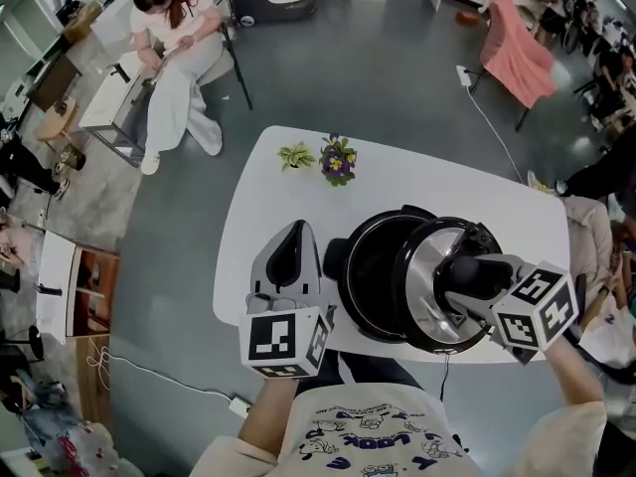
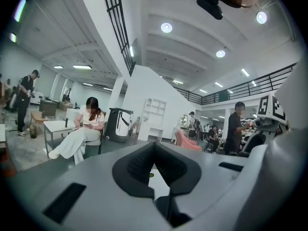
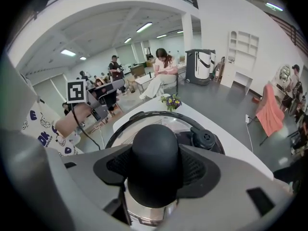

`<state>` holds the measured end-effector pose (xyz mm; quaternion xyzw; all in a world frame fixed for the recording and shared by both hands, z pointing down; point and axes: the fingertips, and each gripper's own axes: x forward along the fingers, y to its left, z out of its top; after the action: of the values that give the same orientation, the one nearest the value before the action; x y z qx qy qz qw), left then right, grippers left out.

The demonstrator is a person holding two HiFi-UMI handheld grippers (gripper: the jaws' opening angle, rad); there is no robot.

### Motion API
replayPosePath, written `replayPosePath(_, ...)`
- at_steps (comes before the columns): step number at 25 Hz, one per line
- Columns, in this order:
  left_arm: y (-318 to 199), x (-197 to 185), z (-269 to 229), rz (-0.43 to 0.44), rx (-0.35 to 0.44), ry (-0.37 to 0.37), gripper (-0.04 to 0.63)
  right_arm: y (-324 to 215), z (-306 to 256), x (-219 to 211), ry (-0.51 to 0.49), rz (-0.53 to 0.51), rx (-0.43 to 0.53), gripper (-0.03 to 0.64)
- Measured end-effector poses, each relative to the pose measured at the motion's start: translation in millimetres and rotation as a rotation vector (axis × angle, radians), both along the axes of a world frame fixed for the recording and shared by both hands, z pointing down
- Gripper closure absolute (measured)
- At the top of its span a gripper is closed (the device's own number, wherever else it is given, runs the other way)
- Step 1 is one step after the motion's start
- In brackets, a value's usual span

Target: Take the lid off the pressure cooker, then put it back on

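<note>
The black pressure cooker (image 1: 370, 266) stands on the white table (image 1: 427, 182), near its front edge. Its steel lid (image 1: 429, 291) hangs tilted over the cooker's right half. My right gripper (image 1: 475, 276) is shut on the lid's black knob (image 3: 155, 160), whose sides its pads grip. In the right gripper view, the lid's rim (image 3: 144, 116) and its valve (image 3: 204, 138) show beyond the knob. My left gripper (image 1: 291, 244) is just left of the cooker, apart from it. It is shut and empty, and in the left gripper view (image 2: 155, 166) it points out across the room.
Two small potted plants (image 1: 338, 159) (image 1: 295, 155) sit at the table's far edge. A cable runs across the floor at the right. A seated person (image 1: 174, 58) and a pink-draped chair (image 1: 517, 53) are farther off.
</note>
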<state>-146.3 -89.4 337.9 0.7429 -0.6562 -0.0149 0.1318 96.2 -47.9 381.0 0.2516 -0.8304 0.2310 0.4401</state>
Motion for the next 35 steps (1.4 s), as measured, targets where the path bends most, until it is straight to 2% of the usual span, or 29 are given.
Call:
replayPosePath(8,2,-21,13,-0.032,-0.025,0.001,0.581,-8,11,-35,0.022,-0.049,0.024,0.324)
replayPosePath(17,0,-35,22,-0.041,-0.043,0.005,0.581,-14,21,-65,0.022,-0.04,0.032,0.324)
replayPosePath(35,-2,-31,46,-0.017,-0.098,0.009,0.581,-14,39,-79,0.075,-0.065,0.058,0.324)
